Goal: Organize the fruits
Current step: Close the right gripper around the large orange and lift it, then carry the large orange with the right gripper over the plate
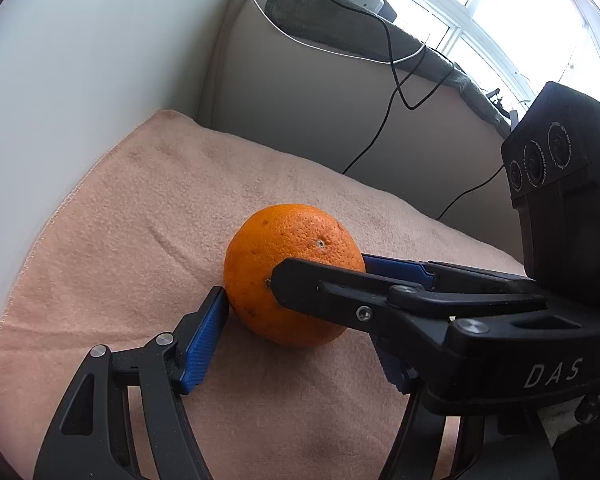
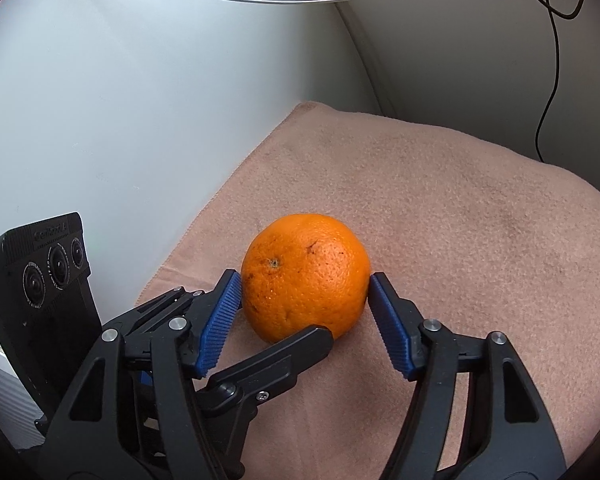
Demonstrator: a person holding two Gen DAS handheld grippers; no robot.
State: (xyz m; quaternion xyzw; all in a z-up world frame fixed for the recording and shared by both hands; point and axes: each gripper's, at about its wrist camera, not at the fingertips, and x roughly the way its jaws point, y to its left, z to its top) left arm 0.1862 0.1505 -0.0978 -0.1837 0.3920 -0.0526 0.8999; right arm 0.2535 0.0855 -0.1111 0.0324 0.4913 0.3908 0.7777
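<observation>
A single orange (image 2: pixel 306 276) sits on a peach-coloured towel (image 2: pixel 460 220) spread over the desk, near a pale wall (image 2: pixel 120 100). The right tool (image 2: pixel 305 296) straddles it, its blue ribbed pads (image 2: pixel 220 320) touching the fruit on both sides, clenched on it. The left tool (image 1: pixel 300 332) reaches in from the side, one blue pad against the orange; whether it grips cannot be told. Black cables (image 2: pixel 552 60) hang behind.

Round orange (image 2: pixel 306 276) — dimpled skin; resting on towel (image 2: pixel 440 200)
</observation>
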